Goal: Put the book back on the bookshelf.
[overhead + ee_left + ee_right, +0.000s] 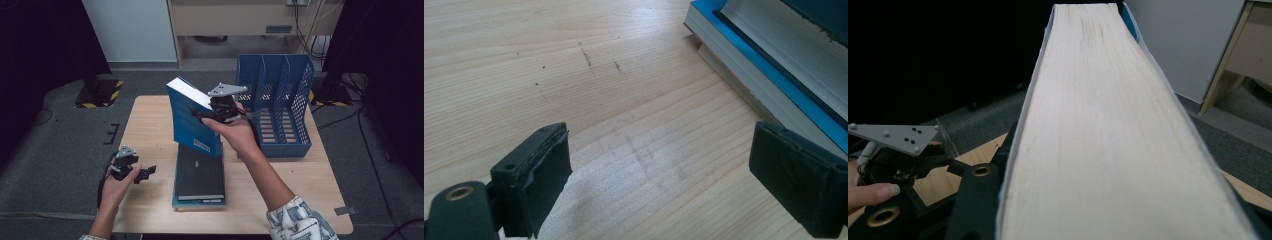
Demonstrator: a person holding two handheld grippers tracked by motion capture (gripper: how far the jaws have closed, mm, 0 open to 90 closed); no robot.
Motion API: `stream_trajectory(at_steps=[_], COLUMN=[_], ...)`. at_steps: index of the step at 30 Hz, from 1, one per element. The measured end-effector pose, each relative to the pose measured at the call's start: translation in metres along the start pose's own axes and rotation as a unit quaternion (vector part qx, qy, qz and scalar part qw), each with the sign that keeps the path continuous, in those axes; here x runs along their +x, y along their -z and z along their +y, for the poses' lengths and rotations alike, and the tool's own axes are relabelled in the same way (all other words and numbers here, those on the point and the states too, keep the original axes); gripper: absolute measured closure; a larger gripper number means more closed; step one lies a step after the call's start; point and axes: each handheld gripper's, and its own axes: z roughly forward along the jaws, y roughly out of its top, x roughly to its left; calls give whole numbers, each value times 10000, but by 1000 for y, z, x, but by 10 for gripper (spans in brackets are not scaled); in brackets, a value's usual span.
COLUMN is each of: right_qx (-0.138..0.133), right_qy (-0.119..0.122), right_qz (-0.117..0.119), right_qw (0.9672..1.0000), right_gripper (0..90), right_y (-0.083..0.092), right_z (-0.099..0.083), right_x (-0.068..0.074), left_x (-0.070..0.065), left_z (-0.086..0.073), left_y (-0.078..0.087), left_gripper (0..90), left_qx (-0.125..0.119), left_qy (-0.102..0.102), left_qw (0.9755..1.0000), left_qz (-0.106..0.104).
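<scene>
**Thick blue book lifted off stack, file rack not yet loaded**

The right gripper (212, 114) is clamped across a thick blue book (192, 117), jaws on either cover, page edges facing its camera. The book stands tilted above the stack of books (199, 176) lying flat on the wooden table (150, 125), its lower corner near or on the stack. The left gripper (142, 173) hovers at the table's left edge, jaws wide apart, holding nothing.

Recommendation, as a judgement: keep the book upright, align its spine with one slot, and lower without scraping the dividers.

The blue mesh file rack (275, 100) stands just right of the book; its visible compartments look empty.
</scene>
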Motion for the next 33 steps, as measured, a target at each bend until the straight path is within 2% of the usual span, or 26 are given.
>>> stream_trajectory(at_steps=[6,14,23,30,33], right_qx=[-27,-57,-68,-67,-8], right_qy=[-10,-73,-180,-287,-453], right_qz=[-46,-182,-148,-159,-195], right_qw=[10000,9998,9997,9994,9988], right_gripper=[526,588,594,595,596], right_y=[-2,-2,-1,-2,-3], right_z=[0,0,0,0,4], right_x=[-1,-4,-7,-9,-11], left_x=[0,1,3,4,5], left_z=[0,0,-1,-2,-3], left_y=[0,0,-1,-3,-3], left_gripper=[91,92,71,68,69], left_qx=[1,12,35,123,127], left_qy=[1,19,67,100,121], left_qw=[10000,10000,9999,9998,9997], left_qz=[-1,9,71,127,141])
